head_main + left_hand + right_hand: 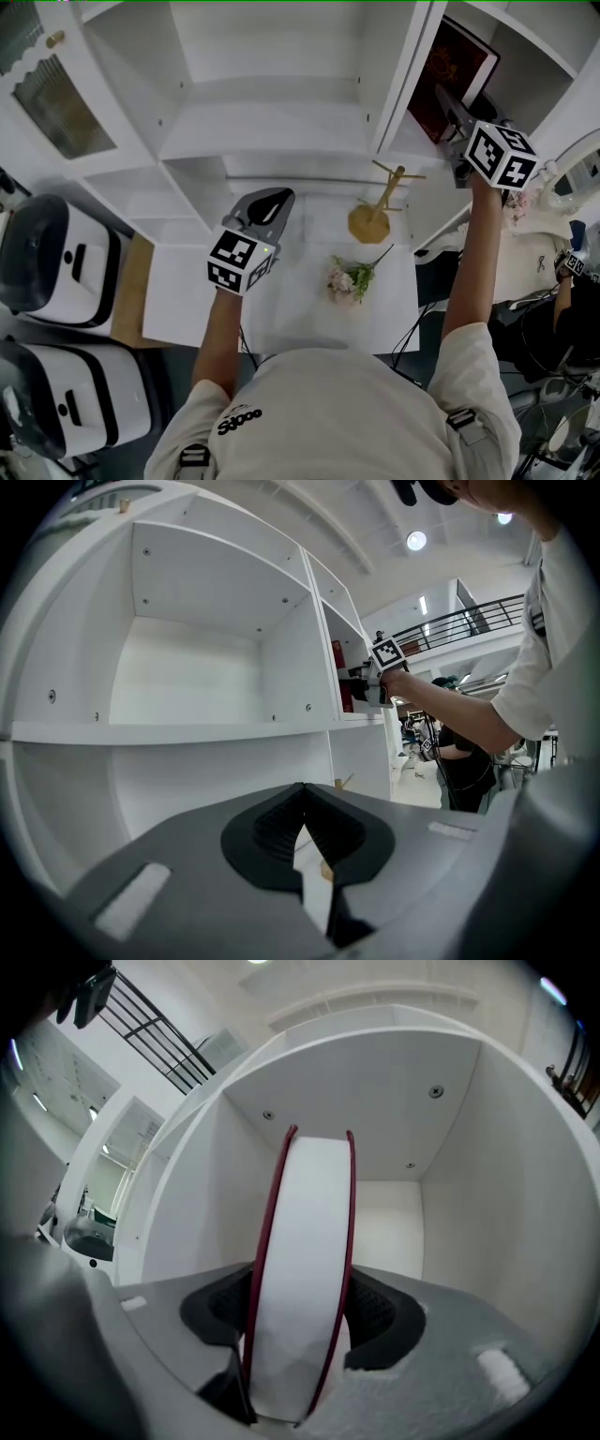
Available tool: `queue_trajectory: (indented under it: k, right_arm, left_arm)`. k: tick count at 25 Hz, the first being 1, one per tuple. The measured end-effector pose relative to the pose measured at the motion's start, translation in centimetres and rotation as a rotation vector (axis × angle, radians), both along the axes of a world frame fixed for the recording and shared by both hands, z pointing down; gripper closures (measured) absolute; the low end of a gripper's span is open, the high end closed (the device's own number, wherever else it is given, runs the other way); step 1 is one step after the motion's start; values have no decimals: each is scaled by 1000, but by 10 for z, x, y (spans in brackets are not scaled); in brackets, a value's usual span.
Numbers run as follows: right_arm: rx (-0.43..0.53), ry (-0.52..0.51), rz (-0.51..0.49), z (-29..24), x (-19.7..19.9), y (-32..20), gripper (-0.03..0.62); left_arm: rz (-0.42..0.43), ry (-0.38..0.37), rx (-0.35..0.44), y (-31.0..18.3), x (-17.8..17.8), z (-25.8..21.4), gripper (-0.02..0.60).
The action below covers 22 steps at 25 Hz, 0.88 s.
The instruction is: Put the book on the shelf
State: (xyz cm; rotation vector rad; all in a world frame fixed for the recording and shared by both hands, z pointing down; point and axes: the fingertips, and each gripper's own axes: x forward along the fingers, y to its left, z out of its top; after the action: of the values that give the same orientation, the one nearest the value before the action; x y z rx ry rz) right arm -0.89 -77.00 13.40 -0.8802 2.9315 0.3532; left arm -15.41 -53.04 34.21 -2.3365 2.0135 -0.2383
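Standing here, I see the left tongs (274,199) pinched together on nothing. They are held level before the shelf's (281,122) empty middle bay, parked, I'd guess, to keep out of the way. Below them the desk (300,314) carries a small wooden stand (373,214) and a sprig of flowers (349,278), both well apart from the work.

Over to the right, the right tongs (453,111) reach into the upper right bay. They are spread to either side of the book (305,1260), the pads seemingly just off its red covers. The book stands on edge there, pages facing out, tipped slightly leftward; I judge it placed and ready to be left. The bay has spare room on both sides and little above. A straight pull back should clear the divider's edge without nudging the book over.
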Motion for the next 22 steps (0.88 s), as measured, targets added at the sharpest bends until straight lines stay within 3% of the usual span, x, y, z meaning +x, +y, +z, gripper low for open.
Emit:
queue_trajectory:
  k: [13,18,22]
  right_arm:
    - [-64,-70,84,30,81,61,338]
    - [-103,-112,92,58,107,101,434]
    - [-61,-50,175,88,122,129,499]
  left_arm:
    - [132,11,-18,19,40,10,566]
    - [176,27,-15,16,53,7,566]
    - [201,22,-3,11,61,-1,566]
